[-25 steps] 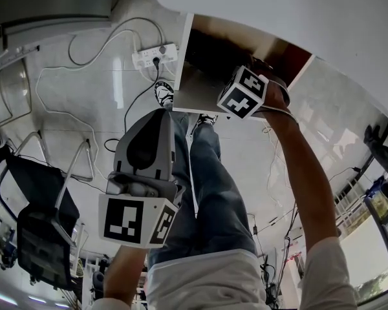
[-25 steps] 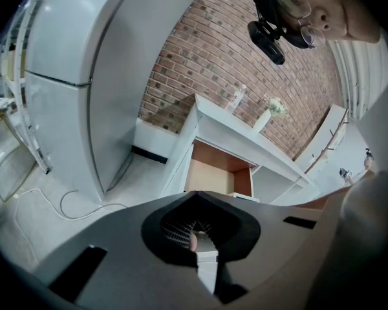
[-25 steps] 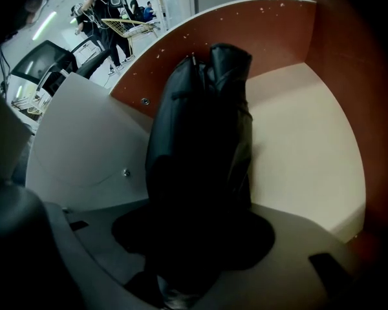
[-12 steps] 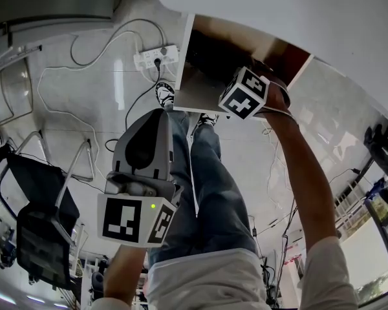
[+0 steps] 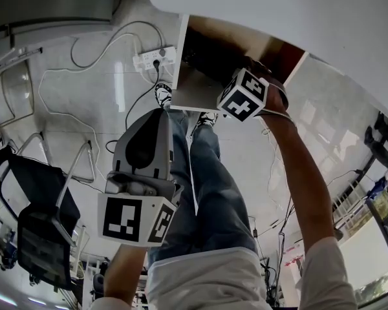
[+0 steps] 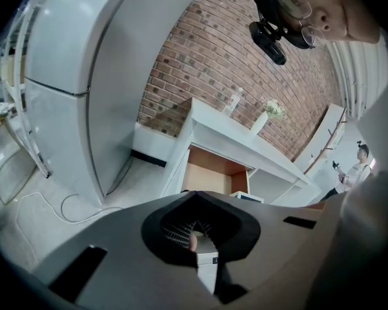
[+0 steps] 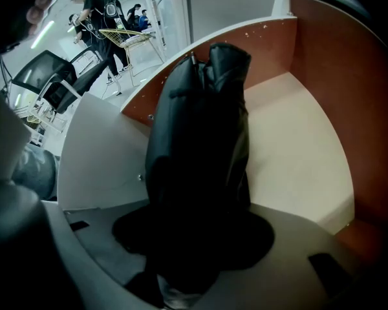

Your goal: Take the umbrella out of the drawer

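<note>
Head view: almost nothing was changed over the last second. The open drawer was seen to drift slightly toward 9 o'clock in frame, which was read as head motion only. The right gripper was kept at the same spot inside the drawer, at 1 o'clock of frame centre, under the edge of the white desk. The left gripper was kept parked at 8 o'clock of it, well apart, over the person's legs.

What that meant for the task, as a judgement: the reach-in was done, the lift was not yet begun, and nothing had been brought clear of the drawer.

Right gripper view: the folded umbrella, black, was found between the jaws, running from them at 6 o'clock up toward 12 o'clock. The jaws were held wide and were read as closed on its near end, though pad contact was lost in the dark fabric. Bare drawer floor was left at 3 o'clock of the umbrella, the brown side wall beyond it at 2 o'clock, the white front panel at 9 o'clock. The umbrella was thus inside the drawer.

Left gripper view: the ribbed pads were seen brought together, with nothing gripped.
</note>
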{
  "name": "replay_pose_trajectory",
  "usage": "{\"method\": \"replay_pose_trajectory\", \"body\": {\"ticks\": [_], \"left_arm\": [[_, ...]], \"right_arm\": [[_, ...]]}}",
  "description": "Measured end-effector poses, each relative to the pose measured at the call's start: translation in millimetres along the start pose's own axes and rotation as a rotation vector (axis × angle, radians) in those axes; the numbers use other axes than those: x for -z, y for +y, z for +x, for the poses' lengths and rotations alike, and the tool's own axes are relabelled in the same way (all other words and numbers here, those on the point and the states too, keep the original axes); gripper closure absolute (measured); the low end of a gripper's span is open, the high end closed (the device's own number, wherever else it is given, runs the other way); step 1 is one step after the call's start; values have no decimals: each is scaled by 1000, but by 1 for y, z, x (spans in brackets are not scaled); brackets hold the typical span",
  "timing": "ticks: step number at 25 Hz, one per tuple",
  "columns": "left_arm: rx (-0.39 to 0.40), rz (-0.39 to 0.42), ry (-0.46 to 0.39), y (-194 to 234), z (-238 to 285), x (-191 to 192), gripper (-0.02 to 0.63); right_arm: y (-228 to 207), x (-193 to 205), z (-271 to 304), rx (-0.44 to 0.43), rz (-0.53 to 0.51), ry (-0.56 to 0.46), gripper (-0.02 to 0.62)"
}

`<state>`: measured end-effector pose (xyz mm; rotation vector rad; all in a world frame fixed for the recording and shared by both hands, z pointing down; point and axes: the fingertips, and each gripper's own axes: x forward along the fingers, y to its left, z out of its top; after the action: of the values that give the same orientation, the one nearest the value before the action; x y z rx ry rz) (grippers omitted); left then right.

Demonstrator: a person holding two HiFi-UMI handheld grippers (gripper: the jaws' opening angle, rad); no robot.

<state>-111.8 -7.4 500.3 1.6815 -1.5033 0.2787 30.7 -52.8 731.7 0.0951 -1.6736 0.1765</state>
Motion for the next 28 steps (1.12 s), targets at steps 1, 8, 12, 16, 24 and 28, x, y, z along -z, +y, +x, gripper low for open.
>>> {"method": "replay_pose_trajectory", "body": {"ticks": [1,8,12,16,24,28], "left_arm": [[1,2,1,-1,0,0,589],[12,12,9,-5,-3,2,589],[22,22,14,-8,-2,4,589],[22,24,4,-8,-5,1,589],[33,35,11,-14,-13,3,589],[27,38,7,-17,-15,3,589]], "right_arm": [[1,0,-1,0,1,-3,357],[2,-3,-11,19,2,-21,357],[3,0,-14,33,5,-32,356],[1,-1,-18,48,12,-42,356],[4,-2,-30,50,27,-65,354],[5,-3,-37,51,38,-85,354]]}}
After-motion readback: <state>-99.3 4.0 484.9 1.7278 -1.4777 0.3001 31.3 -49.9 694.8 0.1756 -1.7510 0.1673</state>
